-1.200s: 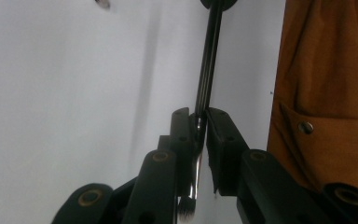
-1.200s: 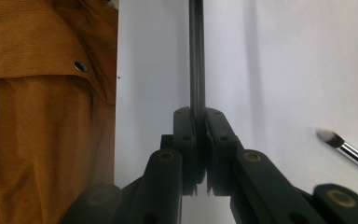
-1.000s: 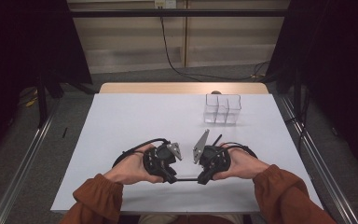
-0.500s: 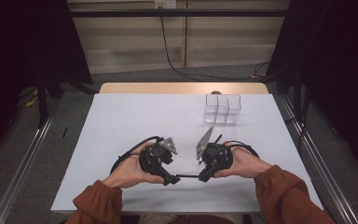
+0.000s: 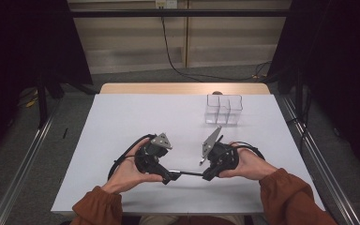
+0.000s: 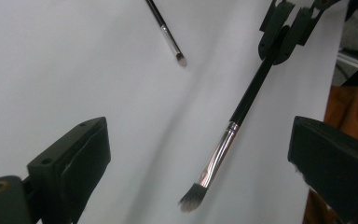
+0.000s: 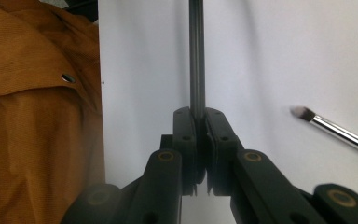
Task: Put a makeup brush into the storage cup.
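One light, stiff makeup brush [image 6: 242, 105] hangs pinched by its slick handle in the right gripper [image 7: 198, 116]; left gripper [image 6: 200, 158] jaws, just opened, straddle its soft bristles untouched; grip the ferrule instead

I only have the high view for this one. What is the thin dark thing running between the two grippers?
Observer: A black-handled makeup brush. The right gripper is shut on its handle.
Operator: And the left gripper?
Observer: The left gripper has just been opening. Its jaws stand wide, with the bristle end between them untouched.
Operator: Anything else nearby?
Observer: A second, thinner brush lies on the white table.
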Demonstrator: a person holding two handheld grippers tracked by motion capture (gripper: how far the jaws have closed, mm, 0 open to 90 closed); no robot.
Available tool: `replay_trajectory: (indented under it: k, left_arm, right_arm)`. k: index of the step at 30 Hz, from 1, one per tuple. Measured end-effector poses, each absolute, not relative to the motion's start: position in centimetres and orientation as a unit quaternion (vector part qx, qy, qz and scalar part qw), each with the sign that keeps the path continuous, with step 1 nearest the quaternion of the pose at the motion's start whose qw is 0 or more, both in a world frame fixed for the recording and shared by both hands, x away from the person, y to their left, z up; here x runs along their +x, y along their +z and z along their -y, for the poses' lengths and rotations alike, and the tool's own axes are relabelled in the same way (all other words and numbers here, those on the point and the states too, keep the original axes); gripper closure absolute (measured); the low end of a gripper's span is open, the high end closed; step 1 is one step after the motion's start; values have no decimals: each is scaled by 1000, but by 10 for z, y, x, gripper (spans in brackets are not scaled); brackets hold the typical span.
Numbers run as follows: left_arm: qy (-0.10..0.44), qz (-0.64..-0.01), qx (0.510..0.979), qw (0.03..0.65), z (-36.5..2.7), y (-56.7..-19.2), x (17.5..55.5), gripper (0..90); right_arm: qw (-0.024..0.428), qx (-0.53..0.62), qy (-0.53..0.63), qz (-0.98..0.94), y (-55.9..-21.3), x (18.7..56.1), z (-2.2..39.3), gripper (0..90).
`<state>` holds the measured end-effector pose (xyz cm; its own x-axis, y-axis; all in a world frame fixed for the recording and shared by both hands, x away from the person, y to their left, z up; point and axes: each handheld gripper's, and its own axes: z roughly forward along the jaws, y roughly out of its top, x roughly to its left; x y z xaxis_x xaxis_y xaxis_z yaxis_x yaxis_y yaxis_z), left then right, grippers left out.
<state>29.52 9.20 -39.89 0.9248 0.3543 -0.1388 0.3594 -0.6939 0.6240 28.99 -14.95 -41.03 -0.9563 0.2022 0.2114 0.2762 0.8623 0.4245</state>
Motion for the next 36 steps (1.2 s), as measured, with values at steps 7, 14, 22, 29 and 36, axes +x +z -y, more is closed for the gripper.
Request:
replay_trajectory:
  k: [7,14,22,29,36]
  left_arm:
    - [16,-203,913,354,-100,-397,294,44]
    - [38,-219,894,389,-113,-391,293,37]
    - [59,-228,879,415,-124,-392,290,36]
    - [68,-242,864,436,-135,-392,287,35]
    - [83,-251,859,439,-139,-395,283,35]
  right_arm:
    - [70,-141,-241,958,-411,289,159,841]
    - [67,-170,-251,951,-411,288,168,841]
    - [46,-190,-276,941,-409,285,179,841]
    - [38,-207,-292,933,-414,281,183,841]
    - [23,-229,-322,918,-418,279,188,841]
